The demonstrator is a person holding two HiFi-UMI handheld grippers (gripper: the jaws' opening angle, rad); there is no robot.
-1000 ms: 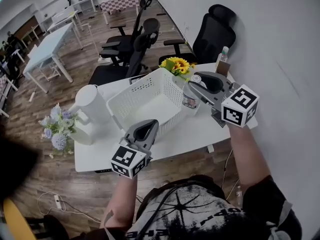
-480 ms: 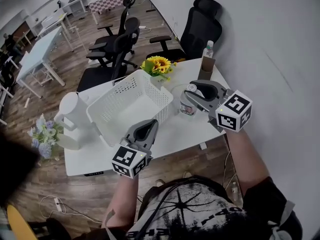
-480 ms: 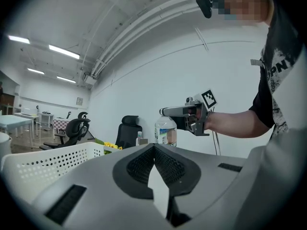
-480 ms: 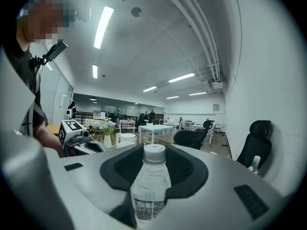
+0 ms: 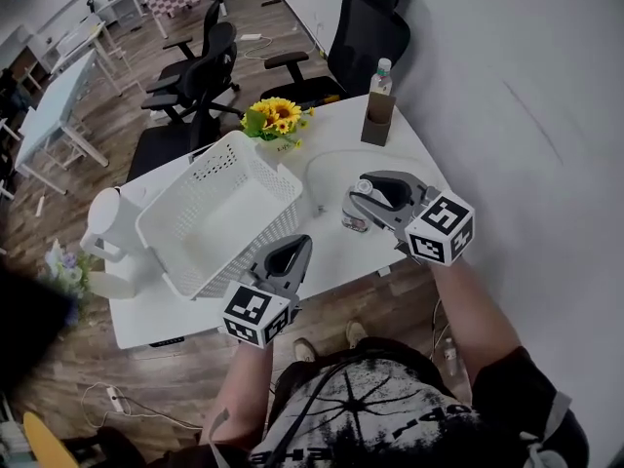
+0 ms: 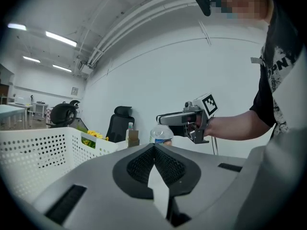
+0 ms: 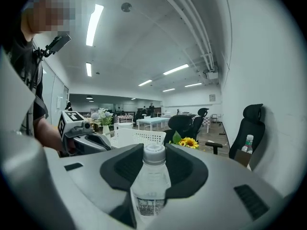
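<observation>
Here we see the right gripper [image 5: 360,201] pinching a clear water bottle [image 7: 152,185] with a white cap. Its two dark pads close on the bottle's sides just under the shoulder, and the bottle stands upright between them. From the head view we place this bottle over the right part of the white table [image 5: 336,253], near the right corner of the white perforated basket [image 5: 219,164] and apart from it. We cannot tell whether its base rests on the tabletop. The left gripper [image 5: 296,246] has its jaws pressed together at the tips with nothing between them. It hovers at the near edge of the table, just in front of the basket's near wall, and points toward the far side. From its own view we look past the closed tips to the right gripper and the bottle it holds, well apart from the left one. Beyond the basket we see a bunch of sunflowers [image 5: 276,115] near its far corner. A white pitcher [image 5: 105,224] stands just beside the basket on its left. At the far right edge of the table a second bottle [image 5: 380,76] stands behind a small brown cardboard box [image 5: 376,121]. A black office chair [image 5: 369,25] stands behind the table near the wall.
</observation>
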